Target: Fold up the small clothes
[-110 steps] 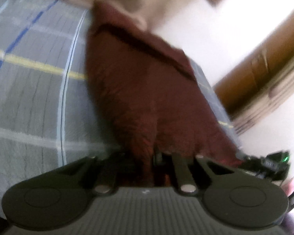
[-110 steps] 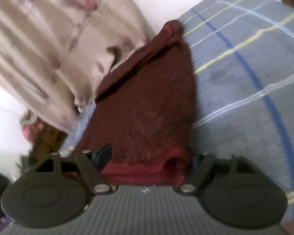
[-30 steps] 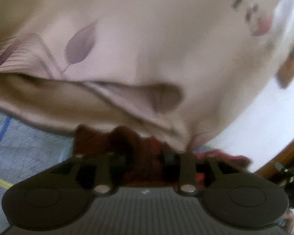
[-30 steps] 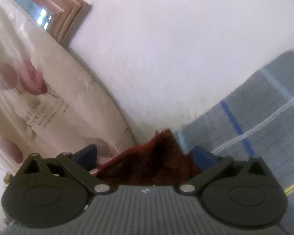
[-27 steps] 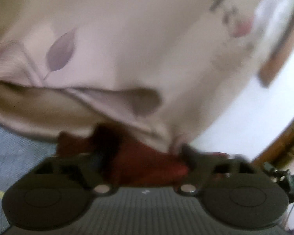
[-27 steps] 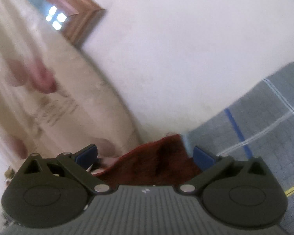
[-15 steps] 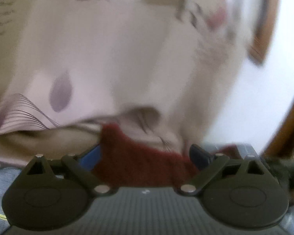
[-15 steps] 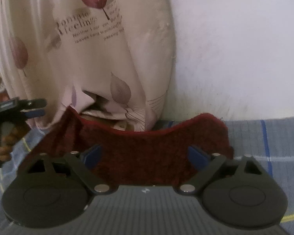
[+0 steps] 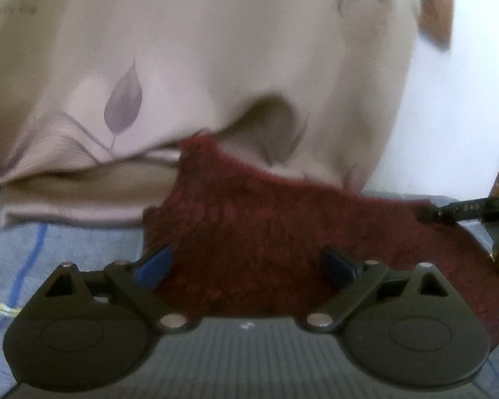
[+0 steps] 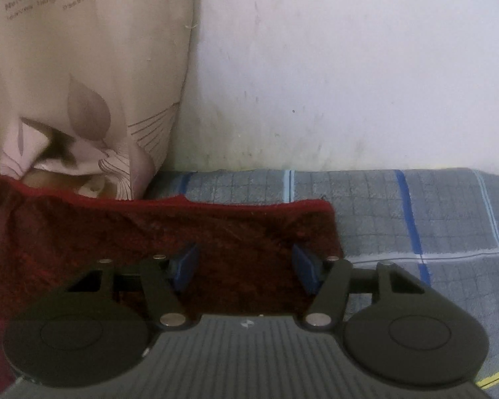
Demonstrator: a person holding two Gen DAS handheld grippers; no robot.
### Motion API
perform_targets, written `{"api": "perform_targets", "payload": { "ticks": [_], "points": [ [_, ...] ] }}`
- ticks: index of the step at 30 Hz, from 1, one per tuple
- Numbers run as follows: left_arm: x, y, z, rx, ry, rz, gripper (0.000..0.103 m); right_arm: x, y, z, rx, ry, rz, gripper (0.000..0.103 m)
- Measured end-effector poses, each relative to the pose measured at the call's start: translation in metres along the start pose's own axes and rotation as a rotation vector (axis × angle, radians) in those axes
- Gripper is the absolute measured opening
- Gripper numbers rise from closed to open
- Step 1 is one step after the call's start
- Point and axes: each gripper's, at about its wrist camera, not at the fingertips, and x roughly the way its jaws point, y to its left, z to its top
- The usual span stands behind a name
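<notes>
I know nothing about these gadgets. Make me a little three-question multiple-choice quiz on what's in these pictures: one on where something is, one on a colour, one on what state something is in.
1. Where does the far edge of the dark cloth end up?
A. Against the leaf-print pillow
B. Hanging off the bed
C. Under a chair

2. What colour is the cloth?
A. Green
B. Dark red
C. White

3. How do the jaws of the left gripper and right gripper stand?
A. Both clamped tight
B. Both spread open
C. One open, one shut

Answers: 1 A, its edge meets the pillow's base on the checked bedsheet. 2 B, it is maroon in both views. 3 B, the blue pads stand apart with cloth lying between them.
</notes>
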Motion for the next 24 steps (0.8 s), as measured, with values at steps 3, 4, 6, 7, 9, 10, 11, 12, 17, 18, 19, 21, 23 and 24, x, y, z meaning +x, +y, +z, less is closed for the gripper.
{"api": "perform_targets", "payload": {
  "ticks": [3,4,6,7,9,10,11,12,17,18,19,21,23,24],
  "points": [
    [-0.021,-0.003,0.013,-0.02,-0.044,-0.061,0.097,-0.034,-0.001,0.0,0.04,-0.119,0.027,0.066],
    [-0.027,-0.003,0.018,-0.03,-0.05,-0.057,0.097,-0.05,-0.001,0.0,0.05,-0.161,0.064,0.066],
    [-0.034,0.001,0.025,-0.07,-0.05,-0.082,0.097,-0.082,0.005,-0.007,0.034,-0.214,0.111,0.066],
    [-0.038,0.005,0.026,-0.104,-0.036,-0.078,0.097,-0.098,0.011,-0.014,0.007,-0.227,0.11,0.066],
    [-0.047,0.012,0.02,-0.158,-0.014,-0.069,0.097,-0.121,0.024,-0.03,-0.058,-0.222,0.135,0.066],
    [-0.054,0.015,0.014,-0.177,-0.003,-0.068,0.097,-0.133,0.033,-0.044,-0.111,-0.214,0.112,0.067],
    [-0.059,0.019,0.007,-0.193,0.023,-0.052,0.097,-0.141,0.04,-0.054,-0.158,-0.211,0.078,0.067],
    [-0.061,0.022,0.001,-0.204,0.047,-0.04,0.097,-0.148,0.046,-0.068,-0.21,-0.204,0.046,0.067],
    [-0.059,0.038,-0.031,-0.197,0.18,0.062,0.097,-0.138,0.042,-0.116,-0.248,-0.069,-0.011,0.067],
    [-0.058,0.04,-0.035,-0.191,0.198,0.074,0.097,-0.128,0.039,-0.122,-0.229,-0.027,-0.028,0.067],
    [-0.061,0.043,-0.037,-0.202,0.2,0.078,0.097,-0.126,0.034,-0.124,-0.208,-0.026,-0.015,0.069],
    [-0.073,0.047,-0.036,-0.237,0.186,0.045,0.097,-0.131,0.033,-0.117,-0.157,-0.042,-0.006,0.069],
    [-0.081,0.051,-0.031,-0.26,0.17,0.009,0.097,-0.152,0.035,-0.111,-0.117,-0.112,0.027,0.071],
    [-0.083,0.054,-0.029,-0.278,0.173,-0.009,0.097,-0.161,0.039,-0.113,-0.104,-0.144,0.053,0.072]
  ]
}}
